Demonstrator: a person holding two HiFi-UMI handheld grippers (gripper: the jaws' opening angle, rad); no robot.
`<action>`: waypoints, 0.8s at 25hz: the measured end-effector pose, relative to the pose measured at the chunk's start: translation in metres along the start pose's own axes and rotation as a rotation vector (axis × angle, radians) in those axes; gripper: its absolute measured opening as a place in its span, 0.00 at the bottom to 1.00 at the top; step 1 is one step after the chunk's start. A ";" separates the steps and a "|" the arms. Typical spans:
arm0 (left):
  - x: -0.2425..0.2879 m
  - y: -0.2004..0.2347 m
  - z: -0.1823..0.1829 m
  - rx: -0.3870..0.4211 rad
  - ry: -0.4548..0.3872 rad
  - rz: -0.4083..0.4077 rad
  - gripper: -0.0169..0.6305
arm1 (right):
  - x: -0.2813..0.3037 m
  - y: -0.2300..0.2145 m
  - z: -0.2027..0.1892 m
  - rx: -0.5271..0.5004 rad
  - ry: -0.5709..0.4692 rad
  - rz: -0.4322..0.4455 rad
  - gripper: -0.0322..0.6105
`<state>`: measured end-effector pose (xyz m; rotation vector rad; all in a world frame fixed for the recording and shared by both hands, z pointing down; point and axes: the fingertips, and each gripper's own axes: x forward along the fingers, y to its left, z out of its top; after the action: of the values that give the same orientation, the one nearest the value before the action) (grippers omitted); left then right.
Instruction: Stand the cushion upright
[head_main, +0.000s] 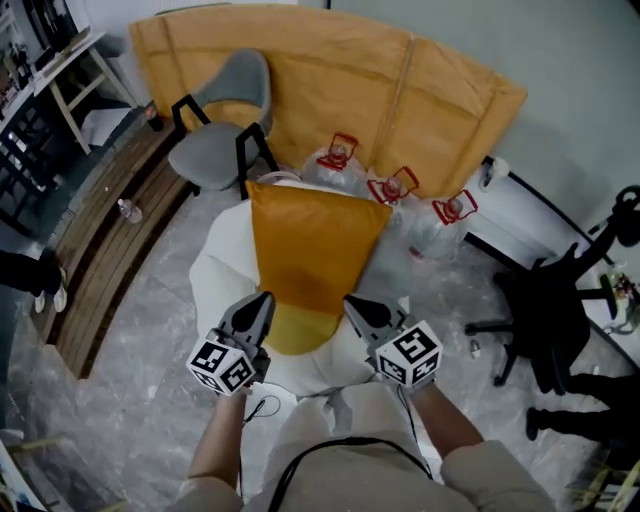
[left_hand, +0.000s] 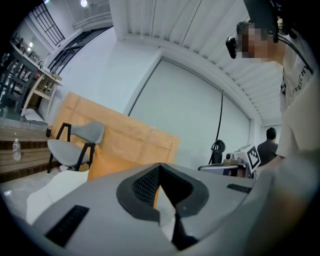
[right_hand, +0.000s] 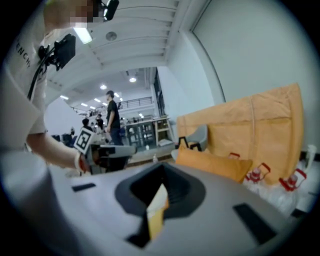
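At the near edge of the white padded seat (head_main: 215, 275), the left gripper (head_main: 262, 300) and the right gripper (head_main: 352, 303) are each clamping a near corner of the orange fabric cushion (head_main: 312, 245), pads tight on the cloth. The cushion's long axis is running straight away from both, neither hand nearer. Beyond its far edge, clear water jugs with red handles (head_main: 338, 165) and a grey chair (head_main: 215, 130) are crowding in, so tipping it up looks freer overhead than forward.

White padded seat (head_main: 215, 268) beneath orange cushion (head_main: 315, 250), grey marbled floor (head_main: 140, 350) bearing water jugs (head_main: 332, 172), grey chair (head_main: 225, 110)
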<state>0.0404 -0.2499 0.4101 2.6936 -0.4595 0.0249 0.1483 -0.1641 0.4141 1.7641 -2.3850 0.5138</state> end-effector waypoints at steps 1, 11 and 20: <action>-0.004 -0.006 0.003 -0.008 0.000 -0.005 0.06 | -0.005 0.007 0.002 0.000 0.005 0.006 0.07; -0.033 -0.061 0.022 -0.027 -0.001 -0.072 0.06 | -0.053 0.062 0.018 0.086 0.031 0.073 0.07; -0.063 -0.090 0.032 -0.031 -0.002 -0.086 0.06 | -0.074 0.097 0.033 0.085 0.027 0.109 0.07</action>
<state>0.0085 -0.1655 0.3406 2.6809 -0.3410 -0.0097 0.0828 -0.0834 0.3423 1.6553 -2.4855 0.6571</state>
